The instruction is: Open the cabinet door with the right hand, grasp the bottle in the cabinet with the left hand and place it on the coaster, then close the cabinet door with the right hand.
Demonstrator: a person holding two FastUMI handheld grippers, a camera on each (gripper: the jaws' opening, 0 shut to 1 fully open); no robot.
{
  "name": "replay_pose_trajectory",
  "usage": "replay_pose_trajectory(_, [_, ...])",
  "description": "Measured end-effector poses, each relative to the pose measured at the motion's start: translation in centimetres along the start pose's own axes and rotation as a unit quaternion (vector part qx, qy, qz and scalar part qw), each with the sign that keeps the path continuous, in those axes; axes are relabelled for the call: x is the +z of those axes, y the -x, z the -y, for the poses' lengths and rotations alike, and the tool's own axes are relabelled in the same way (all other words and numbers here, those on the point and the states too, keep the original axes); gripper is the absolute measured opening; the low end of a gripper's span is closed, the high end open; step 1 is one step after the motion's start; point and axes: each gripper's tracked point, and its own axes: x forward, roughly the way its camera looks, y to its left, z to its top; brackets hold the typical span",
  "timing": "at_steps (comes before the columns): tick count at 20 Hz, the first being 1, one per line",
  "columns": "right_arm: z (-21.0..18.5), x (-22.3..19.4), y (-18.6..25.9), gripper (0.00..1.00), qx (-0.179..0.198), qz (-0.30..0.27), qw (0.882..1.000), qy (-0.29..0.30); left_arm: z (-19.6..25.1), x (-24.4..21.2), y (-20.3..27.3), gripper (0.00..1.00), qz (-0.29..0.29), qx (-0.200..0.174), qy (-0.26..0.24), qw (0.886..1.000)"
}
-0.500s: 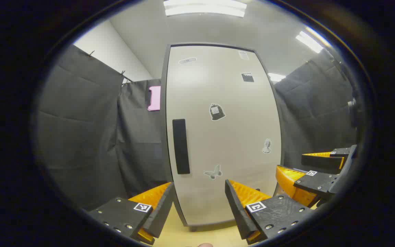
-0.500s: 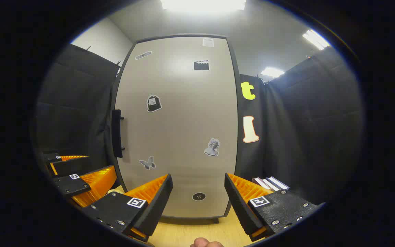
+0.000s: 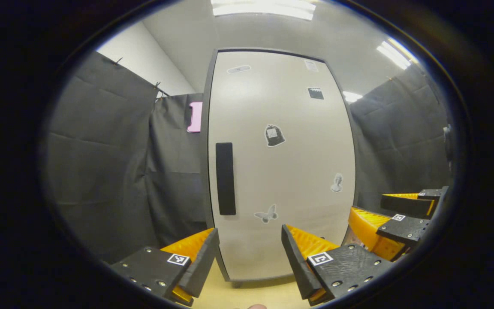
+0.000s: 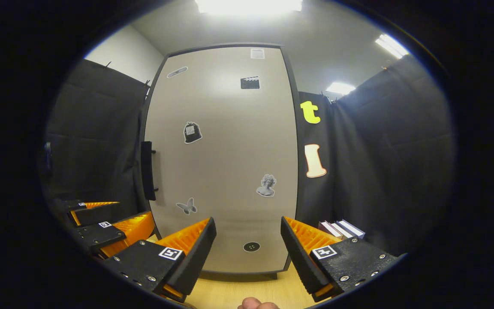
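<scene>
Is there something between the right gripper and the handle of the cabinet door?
Nothing blocks it. In the right gripper view, the right gripper is open, and only bare door surface lies between it and the handle. The left gripper sits lower left.

Both views look forward and slightly upward from low over the bench, facing the closed cabinet door just beyond each gripper's spread jaws. They share the door; the right gripper view stands further right.

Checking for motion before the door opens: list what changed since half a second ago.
Little changed: in the left gripper view the cabinet door sits slightly higher, so that camera shifted a touch. The door stays closed, its handle untouched; both grippers' jaws stay open and empty.
</scene>
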Motion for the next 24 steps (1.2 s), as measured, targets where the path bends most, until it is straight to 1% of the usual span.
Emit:
replay_pose_trajectory(1, [0.0, 0.1, 0.0, 0.94, 0.001, 0.0, 1.0, -0.001, 0.1, 0.0, 0.0, 0.87, 0.0, 0.0, 0.0, 1.0])
replay_pose_trajectory(2, [0.1, 0.0, -0.1, 0.94, 0.0, 0.0, 1.0, 0.0, 0.2, 0.0, 0.1, 0.84, 0.0, -0.002, 0.001, 1.0])
replay_pose_trajectory(3, [0.3, -0.1, -0.1, 0.94, -0.002, -0.001, 1.0, 0.001, 0.2, -0.1, 0.0, 0.87, 0.0, -0.002, 0.002, 1.0])
replay_pose_trajectory(7, [0.2, -0.3, 0.0, 0.94, 0.0, -0.004, 1.0, -0.001, 0.0, 0.1, 0.1, 0.87, 0.005, 0.003, 0.008, 1.0])
replay_pose_trajectory(8, [0.2, -0.3, 0.0, 0.94, 0.0, -0.004, 1.0, 0.0, 0.0, -0.1, 0.1, 0.84, 0.003, 0.001, 0.007, 1.0])
replay_pose_trajectory(10, [-0.1, -0.4, -0.1, 0.94, 0.003, -0.005, 1.0, 0.0, -0.1, -0.3, 0.1, 0.84, -0.001, 0.0, 0.007, 1.0])
replay_pose_trajectory(11, [-0.1, -0.4, -0.1, 0.94, 0.004, -0.006, 1.0, 0.0, -0.1, -0.3, 0.0, 0.87, -0.001, 0.0, 0.008, 1.0])
replay_pose_trajectory(15, [-0.4, -0.6, -0.4, 0.94, 0.008, -0.008, 1.0, 0.001, -0.4, -0.3, 0.2, 0.87, 0.0, 0.001, 0.004, 1.0])
replay_pose_trajectory(20, [-1.5, 1.0, -1.8, 0.94, 0.016, 0.002, 1.0, 0.003, -1.8, -0.3, 1.1, 0.87, 0.004, 0.004, 0.004, 1.0])
replay_pose_trajectory(24, [-3.5, 2.8, -4.0, 0.94, 0.032, 0.016, 0.999, 0.007, -4.2, -0.9, 2.5, 0.87, 0.0, 0.02, 0.001, 1.0])
